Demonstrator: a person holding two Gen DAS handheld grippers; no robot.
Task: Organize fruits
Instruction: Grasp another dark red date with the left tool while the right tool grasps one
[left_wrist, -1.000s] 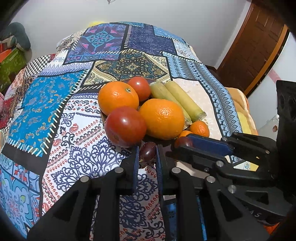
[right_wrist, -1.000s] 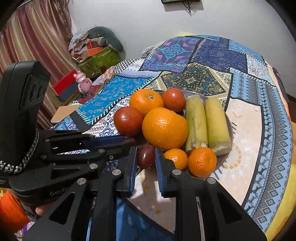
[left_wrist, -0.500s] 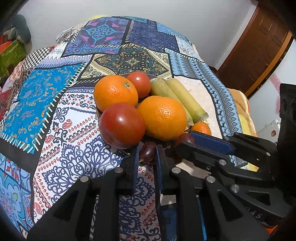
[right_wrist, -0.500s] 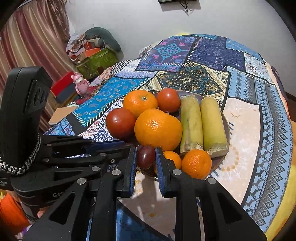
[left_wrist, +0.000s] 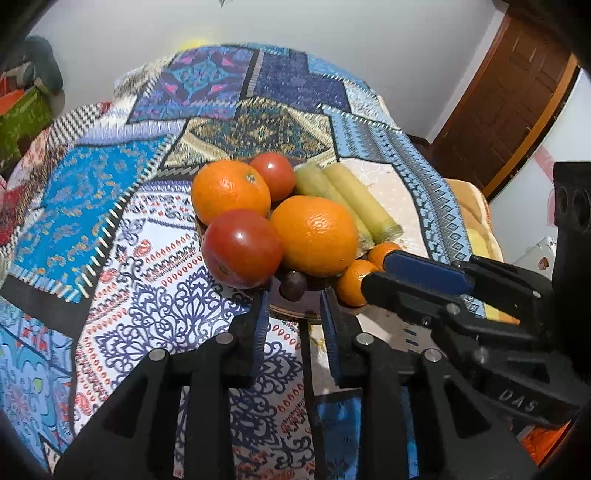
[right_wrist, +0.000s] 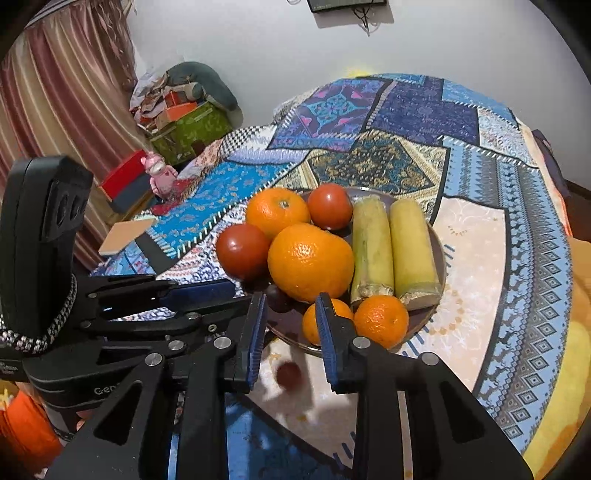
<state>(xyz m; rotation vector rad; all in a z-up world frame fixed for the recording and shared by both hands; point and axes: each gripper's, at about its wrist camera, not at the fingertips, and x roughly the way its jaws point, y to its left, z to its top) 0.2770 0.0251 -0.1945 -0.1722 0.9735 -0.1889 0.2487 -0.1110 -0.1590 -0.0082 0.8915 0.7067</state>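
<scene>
Dark grape (left_wrist: 293, 284) on the plate (left_wrist: 295, 312), between the left gripper's (left_wrist: 293, 314) parted fingers (left_wrist: 258, 317).

Plate (right_wrist: 439, 258) on tablecloth (right_wrist: 480, 258): two oranges (right_wrist: 310, 262) centre-left, tomatoes (right_wrist: 242, 251) beside them, two sugarcane pieces (right_wrist: 371, 251) right. Two mandarins (right_wrist: 380, 319) and one grape (left_wrist: 293, 284) at near rim. Second grape (right_wrist: 289, 374) on cloth before the plate.
</scene>
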